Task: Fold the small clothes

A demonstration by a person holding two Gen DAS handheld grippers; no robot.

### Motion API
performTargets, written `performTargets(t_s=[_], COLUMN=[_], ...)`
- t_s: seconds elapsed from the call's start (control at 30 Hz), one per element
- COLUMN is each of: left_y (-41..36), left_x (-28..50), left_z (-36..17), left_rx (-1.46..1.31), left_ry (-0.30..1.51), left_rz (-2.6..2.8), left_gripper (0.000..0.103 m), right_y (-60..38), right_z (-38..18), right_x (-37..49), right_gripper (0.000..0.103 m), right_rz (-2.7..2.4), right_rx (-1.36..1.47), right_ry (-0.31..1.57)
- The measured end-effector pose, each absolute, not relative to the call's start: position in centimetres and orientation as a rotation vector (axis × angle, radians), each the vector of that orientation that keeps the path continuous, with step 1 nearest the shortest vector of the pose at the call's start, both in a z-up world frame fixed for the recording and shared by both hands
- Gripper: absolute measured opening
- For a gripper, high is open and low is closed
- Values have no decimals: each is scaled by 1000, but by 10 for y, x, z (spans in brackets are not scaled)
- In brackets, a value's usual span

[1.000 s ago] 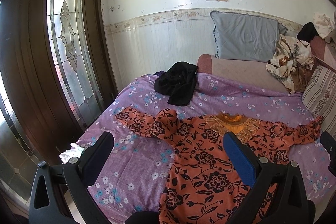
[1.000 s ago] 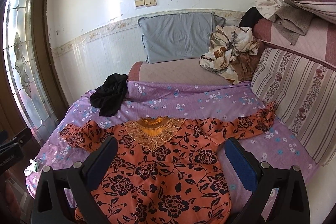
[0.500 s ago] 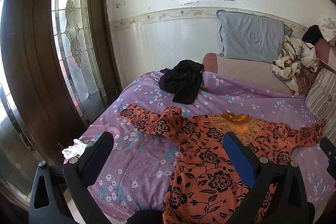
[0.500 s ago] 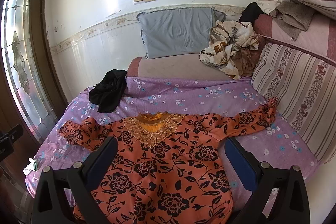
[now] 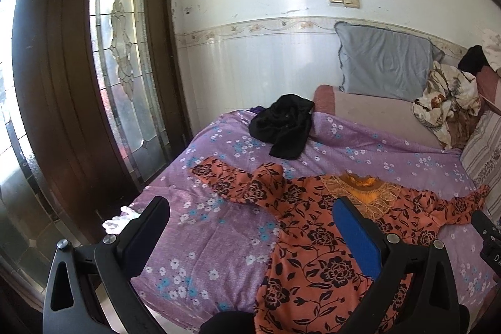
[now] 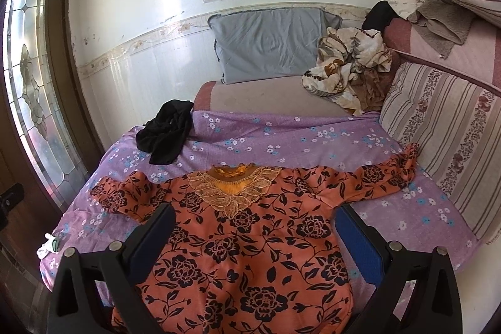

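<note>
An orange top with black flowers (image 6: pixel 250 240) lies spread flat, front up, on the purple flowered bedsheet (image 6: pixel 313 136); its lace collar (image 6: pixel 235 193) points away from me and both sleeves stretch sideways. In the left wrist view the same top (image 5: pixel 319 240) fills the lower right. My left gripper (image 5: pixel 250 227) hovers open above the sheet by the top's left sleeve (image 5: pixel 231 180). Above the top's lower body, my right gripper (image 6: pixel 255 230) is open too. Neither holds anything.
A crumpled black garment (image 6: pixel 167 135) sits at the far left of the bed. A grey pillow (image 6: pixel 269 43), a beige patterned bundle (image 6: pixel 347 68) and striped cushions (image 6: pixel 444 133) line the back and right. A glass-panelled wooden door (image 5: pixel 122 58) stands left of the bed.
Both grippers have drawn back and risen a little, so the top sits lower and smaller in view. The top itself has not moved.
</note>
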State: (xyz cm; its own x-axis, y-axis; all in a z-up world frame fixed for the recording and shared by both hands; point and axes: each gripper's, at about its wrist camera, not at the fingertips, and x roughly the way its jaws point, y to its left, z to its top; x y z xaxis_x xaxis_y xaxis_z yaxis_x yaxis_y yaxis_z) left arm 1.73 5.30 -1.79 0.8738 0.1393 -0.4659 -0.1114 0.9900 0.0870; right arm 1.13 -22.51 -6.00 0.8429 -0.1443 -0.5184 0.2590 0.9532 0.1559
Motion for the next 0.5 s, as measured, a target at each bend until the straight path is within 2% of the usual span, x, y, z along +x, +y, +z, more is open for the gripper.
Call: performTargets(t_s=[0.5], left_y=[72], left_x=[11], left_z=[3], left_rx=[63], left_ry=[454], left_rz=[227], left_gripper=[103], right_y=[-227], right_z=[-41], right_x=[-5], right_gripper=[103], right_rz=[-188], right_rx=[233], right_ry=[469])
